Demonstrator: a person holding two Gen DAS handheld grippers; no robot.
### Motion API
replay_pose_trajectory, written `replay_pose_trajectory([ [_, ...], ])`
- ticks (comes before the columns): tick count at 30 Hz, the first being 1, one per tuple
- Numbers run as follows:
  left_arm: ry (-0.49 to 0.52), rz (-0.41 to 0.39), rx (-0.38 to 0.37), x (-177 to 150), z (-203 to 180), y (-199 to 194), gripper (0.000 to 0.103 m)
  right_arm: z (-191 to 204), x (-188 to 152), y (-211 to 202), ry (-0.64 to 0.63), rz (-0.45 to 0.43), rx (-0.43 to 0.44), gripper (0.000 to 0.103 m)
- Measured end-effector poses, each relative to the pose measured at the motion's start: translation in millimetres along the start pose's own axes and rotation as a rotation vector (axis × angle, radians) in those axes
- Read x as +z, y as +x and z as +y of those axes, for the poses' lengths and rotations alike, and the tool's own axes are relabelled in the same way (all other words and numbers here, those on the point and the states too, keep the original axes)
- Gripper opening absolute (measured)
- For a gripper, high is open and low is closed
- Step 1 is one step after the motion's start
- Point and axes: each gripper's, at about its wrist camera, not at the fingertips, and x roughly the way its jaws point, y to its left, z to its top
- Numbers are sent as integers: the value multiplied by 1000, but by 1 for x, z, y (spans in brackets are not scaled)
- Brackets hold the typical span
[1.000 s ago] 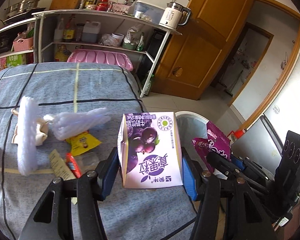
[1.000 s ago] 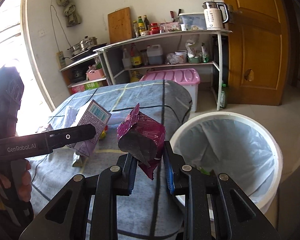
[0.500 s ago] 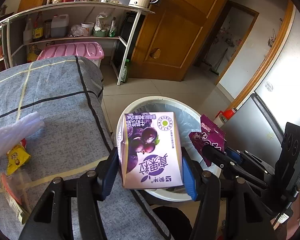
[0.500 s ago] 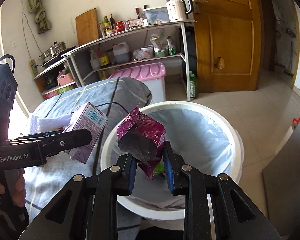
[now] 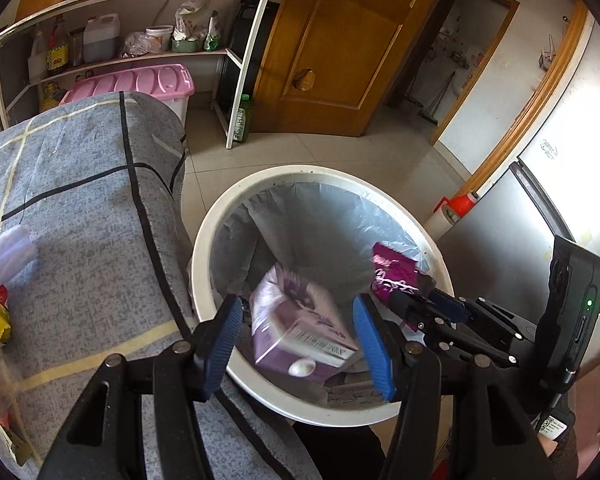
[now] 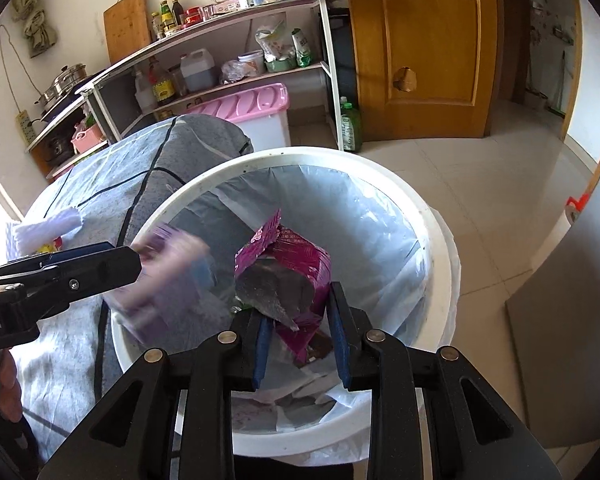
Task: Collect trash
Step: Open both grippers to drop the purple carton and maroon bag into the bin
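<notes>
Both tools hang over the white bin [image 5: 204,248], angled down toward its mouth. The bin stands on the floor against the edge of the grey checked surface [image 5: 80,208] and is lined with a pale plastic bag [image 6: 364,232].

The left tool [image 5: 298,330] is over the bin's near rim with its blue-padded fingers [image 5: 224,332] spread wide apart. The purple carton [image 5: 300,328] sits between them without touching either pad, blurred, inside the bin's mouth. It is tilted, its long axis running from the upper left down to the lower right, with the printed end panel facing the camera. In the right wrist view the same carton [image 6: 160,276] is a purple smear just beyond the left tool's tip.

The right tool [image 6: 300,336] is over the bin's opening, its jaws parted only a little, and I cannot tell whether the pads grip. The crumpled magenta wrapper [image 6: 288,268] stands between them, its torn open end pointing up and away, silvery lining showing.

A white foam net [image 6: 48,228] lies on the surface, left of the bin.
</notes>
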Motion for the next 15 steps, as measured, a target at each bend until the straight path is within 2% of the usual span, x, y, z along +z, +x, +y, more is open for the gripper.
replay_pose_trajectory([
  [2, -5, 7, 7, 0, 1, 1, 62, -1, -1, 0, 8, 4, 5, 39],
  [4, -13, 6, 11, -1, 4, 0, 64, -2, -2, 0, 16, 5, 13, 40],
  [12, -43, -31, 14, -7, 18, -21, 65, 11, -5, -12, 19, -26, 35, 41],
  [15, -53, -57, 39, -11, 27, -33, 65, 20, -5, -20, 10, -53, 59, 41],
])
